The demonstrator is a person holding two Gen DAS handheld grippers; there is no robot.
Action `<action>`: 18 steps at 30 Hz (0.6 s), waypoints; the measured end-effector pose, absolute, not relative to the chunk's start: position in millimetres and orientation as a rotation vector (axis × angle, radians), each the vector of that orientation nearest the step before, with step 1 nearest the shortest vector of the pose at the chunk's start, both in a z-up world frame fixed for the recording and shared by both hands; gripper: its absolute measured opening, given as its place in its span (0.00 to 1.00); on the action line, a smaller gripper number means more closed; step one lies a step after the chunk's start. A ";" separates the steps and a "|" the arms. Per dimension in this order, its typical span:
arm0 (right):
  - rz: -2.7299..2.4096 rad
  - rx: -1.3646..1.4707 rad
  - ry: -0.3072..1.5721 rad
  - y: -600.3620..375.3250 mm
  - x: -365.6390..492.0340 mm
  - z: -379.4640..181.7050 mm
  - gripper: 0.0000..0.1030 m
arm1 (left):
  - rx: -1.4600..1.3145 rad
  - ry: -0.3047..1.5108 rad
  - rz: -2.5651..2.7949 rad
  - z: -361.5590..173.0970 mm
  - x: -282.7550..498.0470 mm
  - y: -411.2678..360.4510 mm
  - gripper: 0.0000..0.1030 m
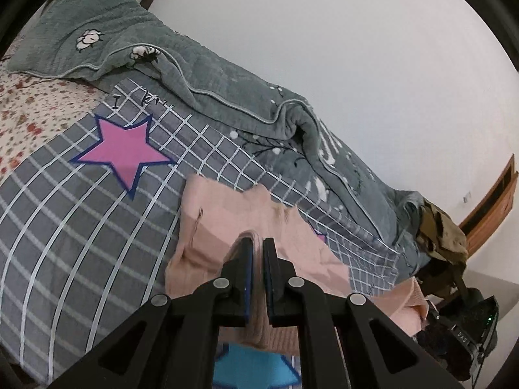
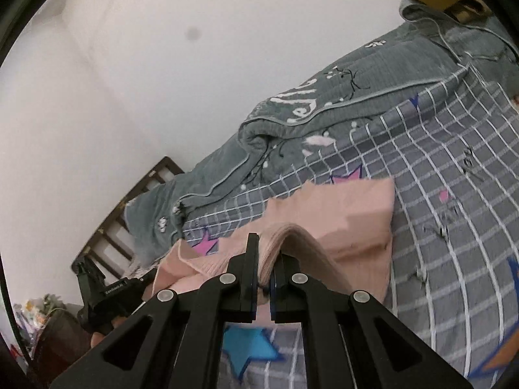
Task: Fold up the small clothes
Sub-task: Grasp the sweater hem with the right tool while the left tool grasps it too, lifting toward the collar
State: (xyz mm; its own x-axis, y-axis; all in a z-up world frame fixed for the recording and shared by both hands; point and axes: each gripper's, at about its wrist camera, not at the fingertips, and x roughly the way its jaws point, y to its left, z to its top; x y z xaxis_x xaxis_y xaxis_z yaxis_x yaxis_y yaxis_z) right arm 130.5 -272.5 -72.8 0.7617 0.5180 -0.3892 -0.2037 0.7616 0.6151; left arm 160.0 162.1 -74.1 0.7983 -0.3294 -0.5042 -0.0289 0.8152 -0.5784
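Hiding most of the lower frame in both wrist views, the black gripper linkages cut off the near hem of the pink garment (image 1: 259, 214) (image 2: 340, 220).

Left gripper (image 1: 258, 243): jaws nearly closed, a ribbed fold of the pink fabric pinched between them, centre-bottom of the left view. Right gripper (image 2: 269, 249): jaws also nearly closed on a bunched ribbed edge of the same garment, centre-bottom of the right view. Garment type hard to make out; it looks like small knit clothing, partly lifted near the jaws, with the far part lying flat on the grey grid bedsheet (image 1: 65, 227) (image 2: 454, 194).

A pink star print (image 1: 123, 152) sits left of centre in the left view; a blue star print (image 1: 256, 369) (image 2: 246, 347) shows only partly beneath the jaws, blurred. A grey-green quilt (image 1: 201, 77) (image 2: 356, 90) runs diagonally behind the garment along the white wall. A floral sheet (image 1: 29, 113) is cut off at the left edge. An olive-brown cloth (image 1: 444, 236) at the right edge is unclear. The other gripper's body appears lower right in the left view, lower left in the right view, mostly cropped. A dark headboard (image 2: 129, 214) is partly hidden by the quilt.
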 end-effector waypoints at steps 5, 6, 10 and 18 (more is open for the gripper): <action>0.406 0.589 0.603 -277.2 178.4 -79.2 0.05 | -0.593 0.649 -0.171 -83.1 208.4 158.0 0.07; 0.400 0.584 0.606 -277.2 186.2 -81.3 0.05 | -0.591 0.653 -0.172 -85.0 217.5 156.9 0.07; 0.386 0.571 0.632 -276.3 220.7 -92.5 0.05 | -0.579 0.669 -0.171 -93.4 250.7 152.9 0.07; 0.351 0.499 0.697 -268.6 279.2 -115.9 0.05 | -0.528 0.703 -0.136 -111.3 304.6 147.3 0.07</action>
